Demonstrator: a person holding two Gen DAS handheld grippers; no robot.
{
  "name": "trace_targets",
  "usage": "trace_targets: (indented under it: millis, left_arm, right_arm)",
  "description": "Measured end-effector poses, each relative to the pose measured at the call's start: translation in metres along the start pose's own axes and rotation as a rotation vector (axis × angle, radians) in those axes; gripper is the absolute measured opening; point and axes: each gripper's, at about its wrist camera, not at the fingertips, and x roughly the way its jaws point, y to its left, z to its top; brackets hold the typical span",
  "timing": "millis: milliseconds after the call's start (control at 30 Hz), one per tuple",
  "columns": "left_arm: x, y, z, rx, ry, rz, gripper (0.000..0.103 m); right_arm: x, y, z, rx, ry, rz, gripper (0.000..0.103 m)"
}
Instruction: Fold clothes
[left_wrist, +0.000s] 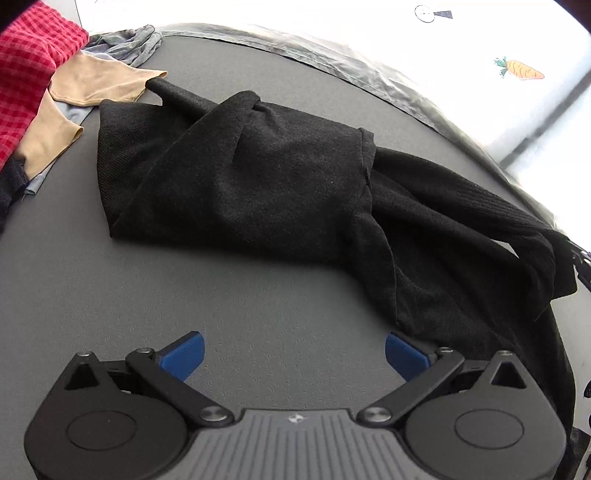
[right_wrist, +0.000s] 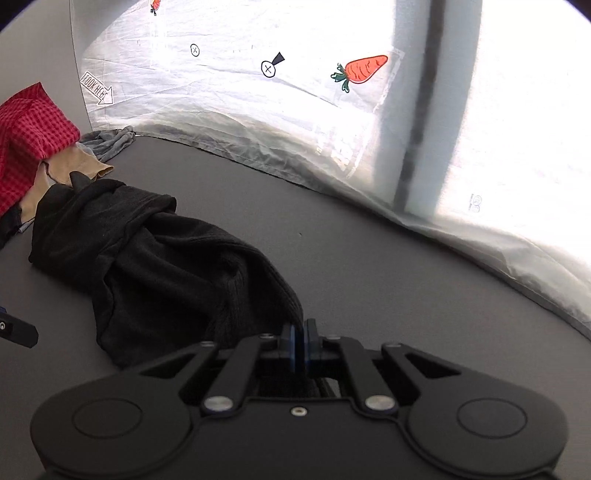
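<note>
A black knit garment (left_wrist: 258, 184) lies bunched across the grey tabletop (left_wrist: 92, 288), one ribbed end trailing toward the right tongs (right_wrist: 300, 332). Those tongs are pressed together, and dark fabric seems to run in between the pads, so they look clamped on that end, probably to draw it out flat. The left tongs (left_wrist: 293, 354) stand wide apart over bare tabletop just beside the garment's near edge, holding nothing. A red checked cloth (left_wrist: 29, 62) and a tan garment (left_wrist: 92, 81) sit heaped at the far left.
</note>
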Motion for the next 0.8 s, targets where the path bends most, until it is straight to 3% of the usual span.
trace_targets:
  millis: [67,133,233,333,467,567,667,800]
  left_arm:
    - [0.003,-0.003,0.007,0.011,-0.009,-0.002,0.103]
    - [0.006,-0.006,0.012,0.02,-0.023,-0.001,0.103]
    - [0.008,-0.01,0.017,0.031,-0.037,0.005,0.102]
    - [0.009,-0.016,0.02,0.067,-0.058,0.016,0.102]
    - [0.015,-0.02,0.025,0.083,-0.057,0.028,0.101]
    - [0.019,-0.018,0.031,0.057,-0.054,0.04,0.101]
    - [0.02,-0.008,0.042,0.02,-0.069,0.063,0.101]
    - [0.023,0.011,0.056,-0.034,-0.085,0.103,0.101]
  right_arm:
    - [-0.01,-0.022,0.022,0.015,-0.087,-0.143,0.003]
    - [-0.021,-0.043,0.036,0.07,-0.174,-0.368,0.011]
    - [-0.021,-0.052,0.035,0.08,-0.121,-0.54,0.025]
    - [-0.038,-0.052,0.004,0.166,-0.078,-0.487,0.037]
    - [-0.053,-0.044,-0.047,0.273,0.032,-0.401,0.038]
    - [-0.059,-0.049,-0.067,0.447,0.052,-0.298,0.04]
    - [-0.058,-0.06,-0.067,0.573,0.023,-0.216,0.043]
    - [-0.034,-0.073,-0.04,0.67,-0.025,-0.127,0.047]
